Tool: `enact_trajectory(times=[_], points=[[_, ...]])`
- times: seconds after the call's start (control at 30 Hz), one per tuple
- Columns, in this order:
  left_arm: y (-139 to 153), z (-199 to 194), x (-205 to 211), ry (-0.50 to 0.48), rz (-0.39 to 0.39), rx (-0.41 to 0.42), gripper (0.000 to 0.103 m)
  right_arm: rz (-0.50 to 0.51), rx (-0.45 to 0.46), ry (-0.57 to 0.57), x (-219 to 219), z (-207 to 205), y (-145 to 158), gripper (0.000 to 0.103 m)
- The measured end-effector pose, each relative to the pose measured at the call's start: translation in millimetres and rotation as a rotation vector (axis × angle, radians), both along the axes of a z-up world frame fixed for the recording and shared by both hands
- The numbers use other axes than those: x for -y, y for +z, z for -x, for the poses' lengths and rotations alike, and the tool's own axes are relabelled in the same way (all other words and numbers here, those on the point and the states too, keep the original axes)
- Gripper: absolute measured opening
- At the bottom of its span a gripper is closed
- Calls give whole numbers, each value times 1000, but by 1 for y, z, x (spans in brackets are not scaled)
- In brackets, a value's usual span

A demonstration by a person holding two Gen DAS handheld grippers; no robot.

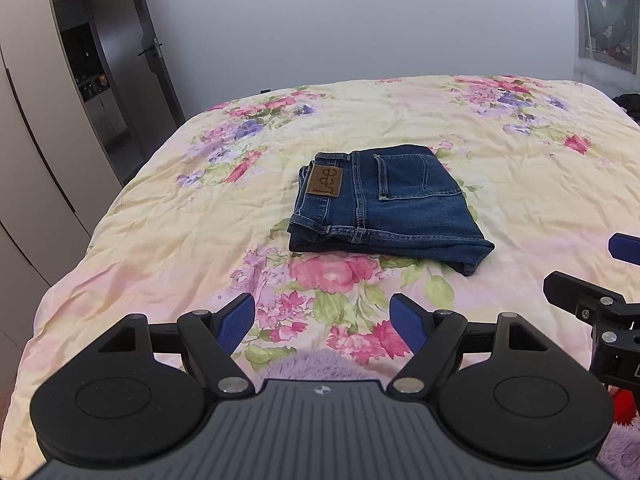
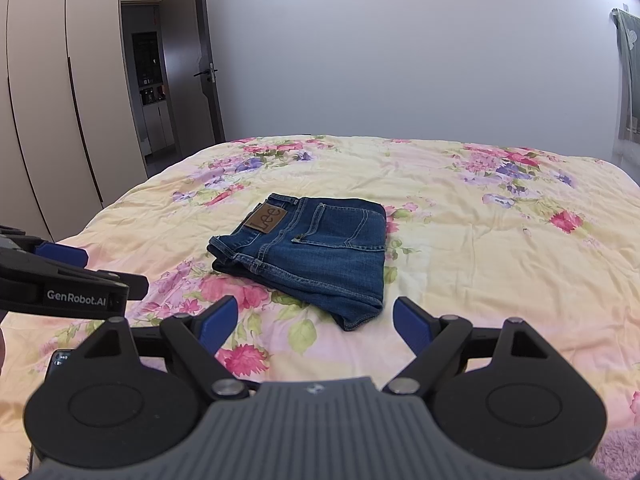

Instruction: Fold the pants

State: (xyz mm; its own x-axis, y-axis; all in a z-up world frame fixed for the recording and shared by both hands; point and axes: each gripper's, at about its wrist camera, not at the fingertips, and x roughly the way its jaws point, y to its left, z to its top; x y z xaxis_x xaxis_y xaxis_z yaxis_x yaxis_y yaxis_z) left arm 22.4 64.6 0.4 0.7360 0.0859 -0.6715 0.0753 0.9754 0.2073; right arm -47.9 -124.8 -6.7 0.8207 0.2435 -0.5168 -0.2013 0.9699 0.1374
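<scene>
Folded blue denim pants [image 1: 384, 204] lie as a compact rectangle near the middle of a bed covered by a floral quilt [image 1: 540, 200], back pocket and brown "Lee" waistband patch [image 1: 326, 181] facing up. The left claw [image 1: 323, 322] hovers over the near edge of the quilt, released, its blue-padded fingers [image 1: 237, 322] spread wide and empty. The right claw [image 2: 314, 326] is likewise released and empty, just short of the pants' nearest corner. A wardrobe [image 2: 52, 120] and an open door [image 2: 200, 68] stand at left.
</scene>
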Motion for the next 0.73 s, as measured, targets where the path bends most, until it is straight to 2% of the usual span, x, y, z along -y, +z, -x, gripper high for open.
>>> enact_trajectory(times=[0.73], points=[[3,2,0,0,-9,4,88,-3,-4,-3,2,1,0,81]])
